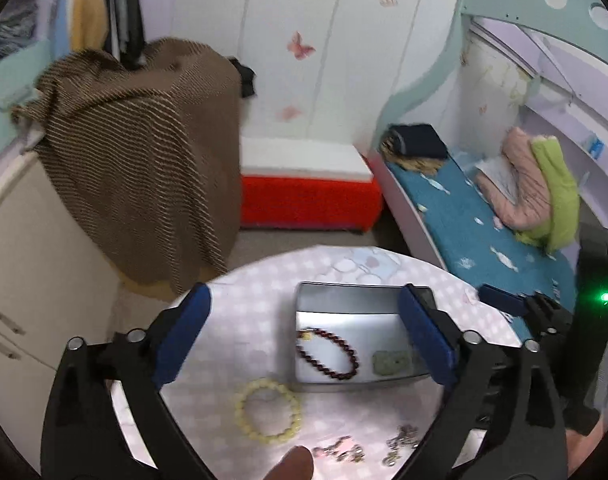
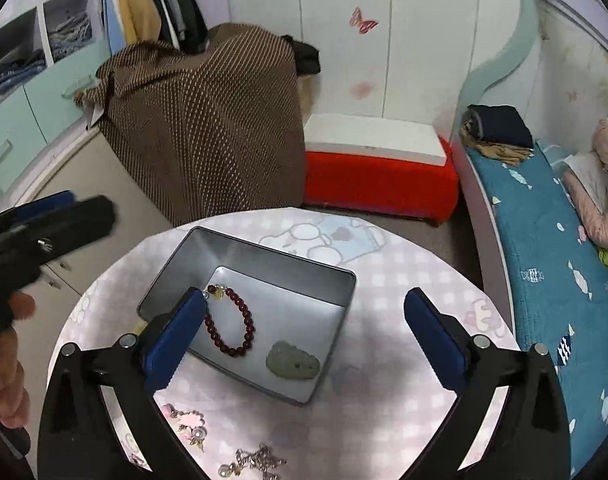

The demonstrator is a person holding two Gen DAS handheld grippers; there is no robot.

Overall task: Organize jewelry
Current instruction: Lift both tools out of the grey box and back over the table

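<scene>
Left wrist view: the left gripper (image 1: 304, 340) has its jaws spread wide with nothing between the pads. Just inside its right finger sits the metal tin (image 1: 344, 308), which already holds the dark red bead bracelet (image 1: 328, 354) and the pale green jade pendant (image 1: 392, 362). Nearer the camera, between the fingers and outside the tin, the yellow bead bracelet (image 1: 269, 412) lies on the round table (image 1: 264, 288); small charm pieces (image 1: 340, 452) lie close to the right finger's base.

Right wrist view: the right gripper (image 2: 304, 340) is likewise fully open and empty. The tin lies between its fingers, its left finger overlapping the tin's near corner. A pink charm (image 2: 188, 424) and a silver chain piece (image 2: 260, 458) wait below. By my judgement, two items are stowed and at least three remain.
</scene>
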